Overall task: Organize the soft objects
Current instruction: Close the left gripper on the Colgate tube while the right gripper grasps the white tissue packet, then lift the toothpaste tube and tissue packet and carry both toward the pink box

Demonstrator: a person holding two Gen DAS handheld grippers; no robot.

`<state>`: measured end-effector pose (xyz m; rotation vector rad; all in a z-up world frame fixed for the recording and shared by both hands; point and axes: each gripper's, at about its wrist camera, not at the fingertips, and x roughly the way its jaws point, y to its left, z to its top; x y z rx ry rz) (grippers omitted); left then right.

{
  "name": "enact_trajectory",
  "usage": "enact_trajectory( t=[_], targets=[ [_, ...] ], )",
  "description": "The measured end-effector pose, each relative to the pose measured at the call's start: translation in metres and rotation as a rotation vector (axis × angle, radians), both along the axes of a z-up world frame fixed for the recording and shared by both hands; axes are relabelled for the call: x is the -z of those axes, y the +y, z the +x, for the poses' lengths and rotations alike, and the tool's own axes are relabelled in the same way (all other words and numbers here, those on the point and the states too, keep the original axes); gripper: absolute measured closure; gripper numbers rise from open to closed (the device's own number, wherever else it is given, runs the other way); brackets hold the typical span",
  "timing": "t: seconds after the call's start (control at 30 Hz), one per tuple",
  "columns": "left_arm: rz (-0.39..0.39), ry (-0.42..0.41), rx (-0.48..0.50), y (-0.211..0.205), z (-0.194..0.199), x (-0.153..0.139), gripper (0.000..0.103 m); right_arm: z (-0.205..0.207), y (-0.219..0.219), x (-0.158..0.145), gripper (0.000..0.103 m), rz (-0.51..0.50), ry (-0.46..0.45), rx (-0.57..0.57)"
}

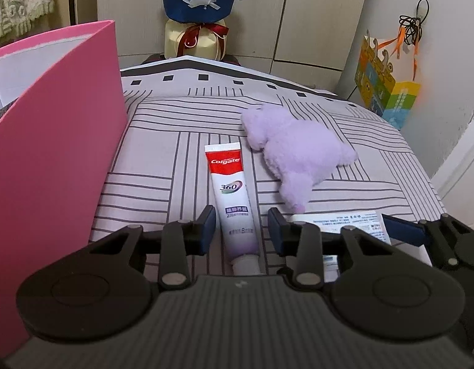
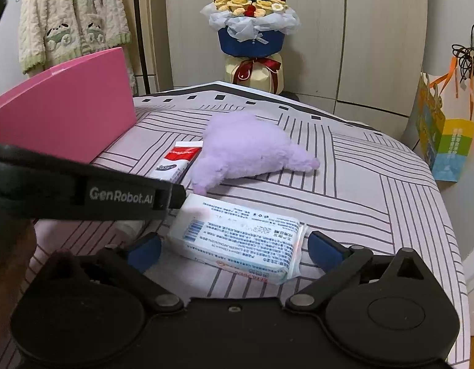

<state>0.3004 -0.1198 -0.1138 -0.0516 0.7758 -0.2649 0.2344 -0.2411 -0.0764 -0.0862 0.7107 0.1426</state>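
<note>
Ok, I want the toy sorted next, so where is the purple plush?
The purple plush lies on the striped cover, right of the toothpaste tube and beyond the tissue pack.

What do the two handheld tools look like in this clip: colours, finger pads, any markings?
Both tools are matte black plastic with ribbed bodies, round pivot discs and silver rivets on angular linkages. The left tool and right tool carry dark blue finger pads. White "GenRobot.AI" lettering marks the left one's side. No cables or sleeves show.
</note>
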Motion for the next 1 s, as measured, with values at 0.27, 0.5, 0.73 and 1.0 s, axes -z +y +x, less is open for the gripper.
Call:
enact_trajectory(
  t=[0.27, 0.5, 0.73, 1.0],
  targets=[
    [0.06, -0.05, 0.021, -0.004, -0.007, 0.002, 0.078, 0.003, 0.002, 0.001, 0.001, 0.006, 0.0, 0.009],
    [0.039, -0.086, -0.005, 0.002, -0.016, -0.001, 0.081, -0.01, 0.003, -0.002, 0.018, 0.02, -0.021, 0.067],
    [0.023, -0.131, -0.025, 0.009, -0.03, -0.009, 0.082, -0.027, 0.005, -0.003, 0.018, 0.033, -0.034, 0.1],
    [-0.001, -0.03, 0.034, 0.014, -0.04, -0.002, 0.081, -0.045, 0.003, -0.004, 0.018, 0.023, -0.036, 0.117]
  ],
)
